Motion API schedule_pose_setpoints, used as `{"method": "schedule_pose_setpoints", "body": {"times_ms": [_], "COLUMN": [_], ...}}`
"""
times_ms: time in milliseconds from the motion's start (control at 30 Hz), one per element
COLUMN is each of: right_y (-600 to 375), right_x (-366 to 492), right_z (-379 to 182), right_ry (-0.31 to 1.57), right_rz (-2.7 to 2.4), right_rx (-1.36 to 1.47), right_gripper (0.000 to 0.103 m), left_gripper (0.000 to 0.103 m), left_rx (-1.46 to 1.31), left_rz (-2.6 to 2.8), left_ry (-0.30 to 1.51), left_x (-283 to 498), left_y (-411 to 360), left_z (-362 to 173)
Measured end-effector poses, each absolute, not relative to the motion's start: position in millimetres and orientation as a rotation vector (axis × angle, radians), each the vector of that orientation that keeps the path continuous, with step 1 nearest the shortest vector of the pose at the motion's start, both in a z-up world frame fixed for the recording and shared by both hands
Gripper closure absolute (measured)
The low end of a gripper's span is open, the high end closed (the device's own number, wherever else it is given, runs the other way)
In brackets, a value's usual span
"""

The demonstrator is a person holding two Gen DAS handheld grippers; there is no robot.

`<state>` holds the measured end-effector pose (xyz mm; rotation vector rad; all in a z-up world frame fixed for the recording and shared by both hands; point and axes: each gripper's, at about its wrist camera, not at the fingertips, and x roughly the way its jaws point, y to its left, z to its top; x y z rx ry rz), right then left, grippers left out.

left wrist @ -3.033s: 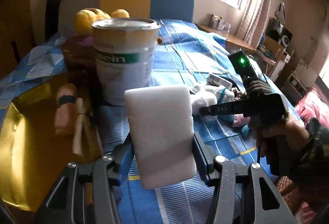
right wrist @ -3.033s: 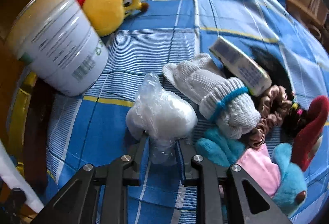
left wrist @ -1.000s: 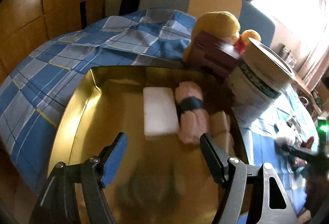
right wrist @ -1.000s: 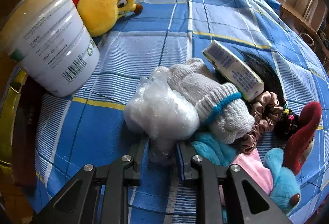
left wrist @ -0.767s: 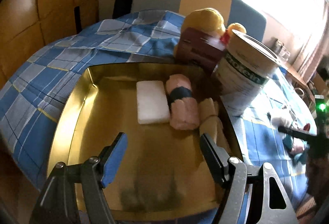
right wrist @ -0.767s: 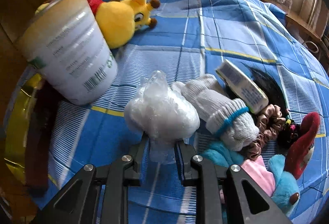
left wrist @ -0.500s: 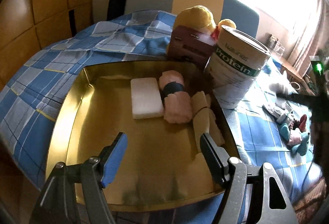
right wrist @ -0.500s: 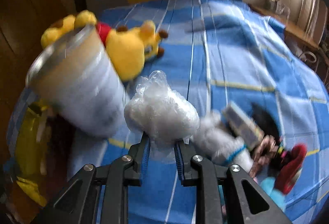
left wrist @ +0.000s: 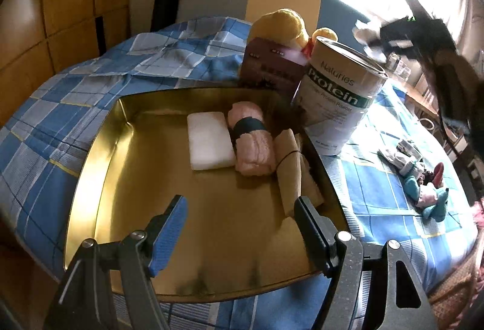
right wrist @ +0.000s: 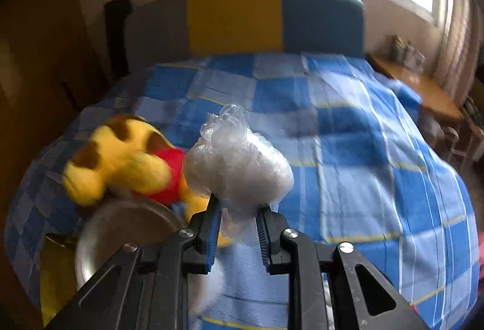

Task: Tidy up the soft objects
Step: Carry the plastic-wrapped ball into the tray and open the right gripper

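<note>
My left gripper (left wrist: 240, 222) is open and empty, held above the near part of the gold tray (left wrist: 99, 148). In the tray lie a white sponge (left wrist: 210, 145), a pink rolled cloth with a dark band (left wrist: 252, 141) and a tan rolled cloth (left wrist: 292, 169). My right gripper (right wrist: 237, 228) is shut on a clear plastic bag of white stuffing (right wrist: 239, 166) and holds it high above the bed; it also shows in the left wrist view (left wrist: 367, 38), above the protein can (left wrist: 340, 100).
A yellow plush toy (right wrist: 127, 159) and a maroon box (left wrist: 272, 68) sit behind the can. A pile of socks and small plush toys (left wrist: 423, 178) lies on the blue checked blanket (right wrist: 363, 178) at the right. Headboard and wooden wall stand behind.
My left gripper put the white sponge in the tray, opened and drew back. My right gripper lifted the plastic bag off the bed and swung it up over the can.
</note>
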<state>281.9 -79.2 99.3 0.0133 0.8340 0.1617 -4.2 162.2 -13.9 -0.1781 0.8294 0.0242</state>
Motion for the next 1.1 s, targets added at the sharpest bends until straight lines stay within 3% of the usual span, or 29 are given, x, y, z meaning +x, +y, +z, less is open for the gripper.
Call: {"method": "schedule_pose_setpoints", "body": {"times_ms": [500,1100], "right_y": [54,107], "right_x": [235,124], "right_z": [123,1], "right_ry": [0.775,1.085], "right_rz": [0.622,0.897], "right_rx": [-0.083,-0.321], "right_gripper": [0.081,0.081], "left_gripper": [0.03,0.03], "left_rx": [-0.191,-0.21], "left_rz": [0.04,0.109], "left_ry": [0.834,0.808], "left_x": [-8,-29], "left_y": [168,190], "left_z": [-18,-16]}}
